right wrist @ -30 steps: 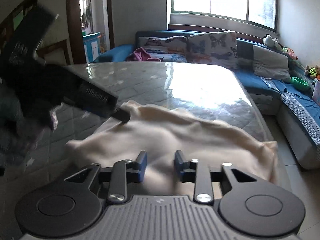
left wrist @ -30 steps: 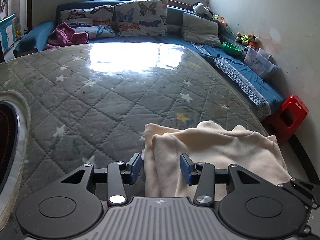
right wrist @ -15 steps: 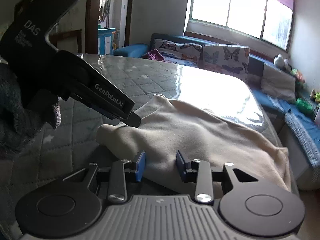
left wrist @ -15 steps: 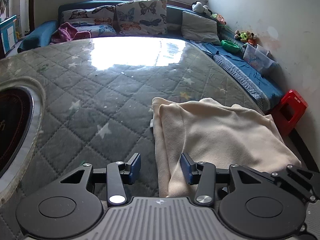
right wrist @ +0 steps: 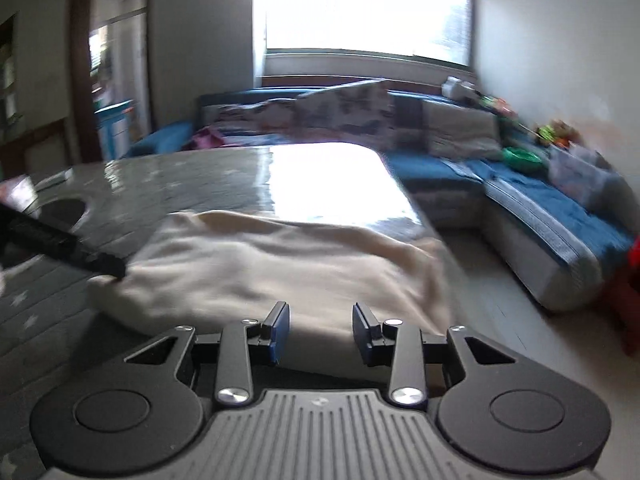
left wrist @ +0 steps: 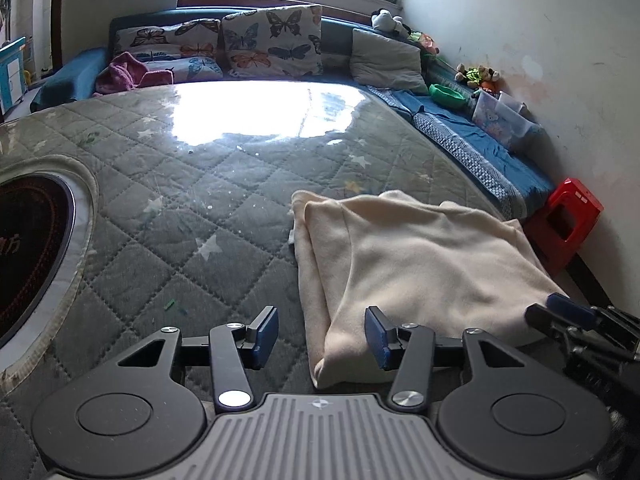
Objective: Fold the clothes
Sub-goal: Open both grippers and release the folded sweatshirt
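**Lying folded on the quilted table**

Spreading across most of both views is the grey quilted table, star-printed under a glossy cover, with a round dark inset at its left. Behind it runs a blue sofa carrying butterfly cushions. On the table's right near part lies the cream garment, folded over on itself, layered edges showing along its left side.

The left gripper hovers over the garment's near left corner, jaws opening; cloth lies between them but the pads press nothing. The right gripper sits at the garment's near edge, jaws likewise opening and gripping nothing; that view is blurred. A red stool stands by the wall.
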